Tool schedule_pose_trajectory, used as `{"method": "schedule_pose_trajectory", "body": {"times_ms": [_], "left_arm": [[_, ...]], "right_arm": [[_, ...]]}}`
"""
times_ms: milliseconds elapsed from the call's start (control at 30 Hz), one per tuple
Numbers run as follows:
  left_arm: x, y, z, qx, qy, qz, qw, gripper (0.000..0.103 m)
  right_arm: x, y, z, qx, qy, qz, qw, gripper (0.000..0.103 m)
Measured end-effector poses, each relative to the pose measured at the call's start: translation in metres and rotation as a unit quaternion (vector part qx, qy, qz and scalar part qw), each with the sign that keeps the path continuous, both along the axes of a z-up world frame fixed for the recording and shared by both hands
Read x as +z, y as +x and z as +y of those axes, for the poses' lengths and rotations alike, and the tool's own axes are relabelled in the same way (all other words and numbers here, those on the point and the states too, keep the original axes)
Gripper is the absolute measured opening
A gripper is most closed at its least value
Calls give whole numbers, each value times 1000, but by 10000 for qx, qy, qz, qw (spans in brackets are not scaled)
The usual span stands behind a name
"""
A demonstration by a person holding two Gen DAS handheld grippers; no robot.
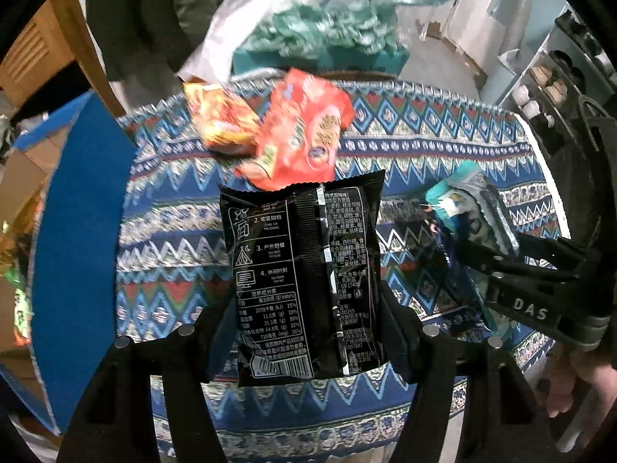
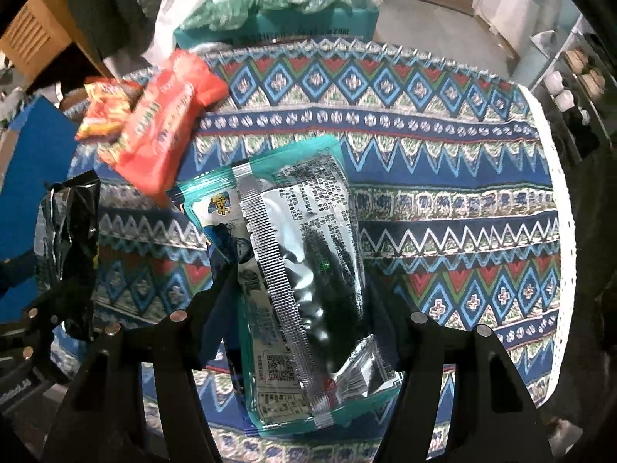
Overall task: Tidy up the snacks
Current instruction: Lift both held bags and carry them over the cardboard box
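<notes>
Looking for containers first: a teal box sits beyond the far edge of the table, heaped with crumpled pale-green wrapping and a white plastic bag draped on its left side. What lies under the wrapping, can't tell.

Now the snacks. Left gripper is clamped on a black packet, back side facing the camera, white printed text, a nutrition table, a barcode low on the left, a ribbed seam running down the middle. It hangs clear above the patterned tablecloth. Right gripper grips a teal-and-silver packet, also back side up, shiny foil seam, a QR code near the bottom, tilted slightly off the vertical and lifted over the cloth too.

Resting on the cloth at the far left: an orange-red packet overlapping a smaller yellow-red packet, touching, both blurred.

Differences between the views: the left wrist camera catches the right gripper from the side, its packet edge-on, and part of the person's hand low at the right. It also shows a blue panel along the table's left. The right wrist camera shows the black packet only as a crumpled sliver at its left edge, and much more of the cloth's bare right half with its white lace trim.
</notes>
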State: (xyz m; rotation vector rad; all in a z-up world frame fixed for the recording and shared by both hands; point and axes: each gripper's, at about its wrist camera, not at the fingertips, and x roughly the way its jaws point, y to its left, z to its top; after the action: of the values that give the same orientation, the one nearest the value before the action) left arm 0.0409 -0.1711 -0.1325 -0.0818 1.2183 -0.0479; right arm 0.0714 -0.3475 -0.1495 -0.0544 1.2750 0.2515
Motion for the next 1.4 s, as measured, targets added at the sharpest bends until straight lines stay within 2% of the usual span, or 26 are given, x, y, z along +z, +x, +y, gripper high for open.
{"method": "schedule_pose_trajectory", "body": {"times_ms": [333,567,933,1100,1400], "left_arm": [[35,-5,25,181,103,-437,9988,67],[52,-11,52,381,129,-638,9971,68],[77,-13,118,883,19,-770,9931,67],[86,-17,149,1072,88,-799,9910,67],[96,-23,206,1351,147,-731,9880,68]], "right_arm": [[46,5,7,42,276,-422,9987,65],[72,5,33,231,513,-687,9961,65],[101,10,101,666,758,-824,9915,65],[113,11,136,905,815,-899,9885,65],[113,13,191,1308,901,-784,9842,65]]}}
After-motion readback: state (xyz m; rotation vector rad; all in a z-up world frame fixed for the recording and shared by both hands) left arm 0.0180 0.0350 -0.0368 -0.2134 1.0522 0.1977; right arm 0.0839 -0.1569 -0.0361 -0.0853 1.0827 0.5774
